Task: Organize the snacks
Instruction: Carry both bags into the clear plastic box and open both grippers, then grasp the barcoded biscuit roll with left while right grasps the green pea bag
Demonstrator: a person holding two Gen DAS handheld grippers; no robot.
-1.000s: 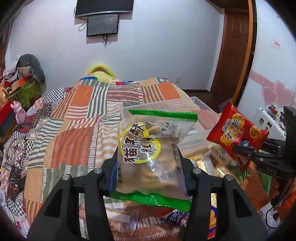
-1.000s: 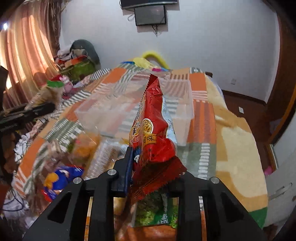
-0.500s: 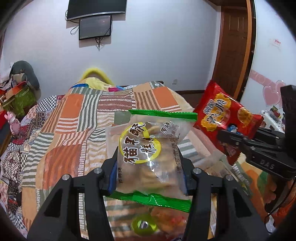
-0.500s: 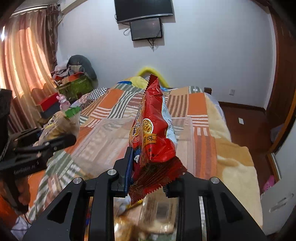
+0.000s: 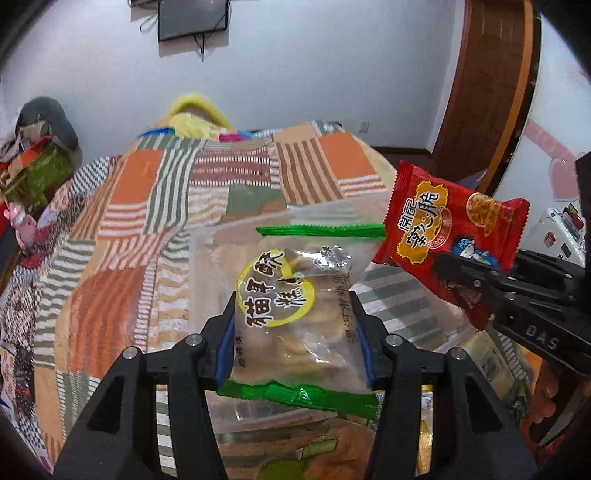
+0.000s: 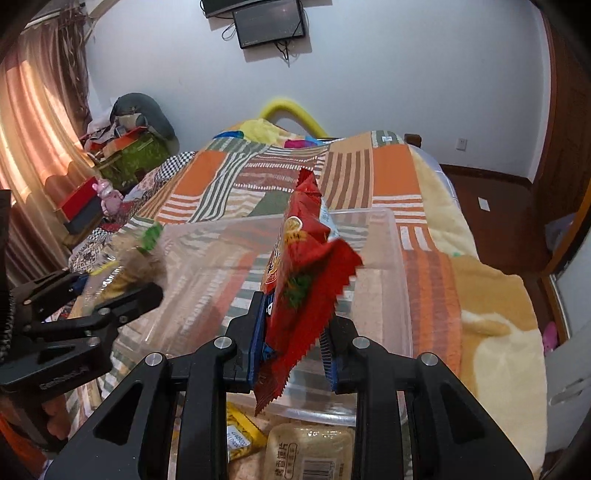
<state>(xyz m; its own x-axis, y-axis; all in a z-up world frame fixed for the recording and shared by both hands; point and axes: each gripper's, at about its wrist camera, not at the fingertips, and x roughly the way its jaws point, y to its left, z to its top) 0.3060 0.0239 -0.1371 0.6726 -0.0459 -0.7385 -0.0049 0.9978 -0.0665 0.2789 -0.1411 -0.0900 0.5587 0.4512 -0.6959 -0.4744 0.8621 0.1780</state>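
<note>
- A clear biscuit packet (image 5: 295, 314) with green sealed ends and a yellow ring of print is seen at the lower centre of the left wrist view, clamped on both sides by the blue pads of the left gripper (image 5: 295, 332).
- In the right wrist view the same packet (image 6: 133, 258) is seen blurred at the middle left, with the left gripper (image 6: 122, 295) closed on it.
- A red snack packet (image 6: 303, 280) is seen edge-on at the centre of the right wrist view, gripped near its lower end by the right gripper (image 6: 295, 339); the left pad is pressed against it, while a small gap seems to be left at the right pad.
- In the left wrist view the red snack packet (image 5: 450, 229) is shown at the middle right, face-on, held above the right gripper (image 5: 465, 280).
- A clear plastic bin (image 6: 391, 258) is seen behind and below both packets, resting on a patchwork blanket (image 6: 354, 170) of orange and striped squares.
- More wrapped snacks (image 6: 310, 454) are seen lying at the bottom edge of the right wrist view, just in front of the bin.
- A dark screen (image 6: 269, 22) is mounted on the white wall at the top of the frame, and curtains (image 6: 33, 122) are seen at the upper left.
</note>
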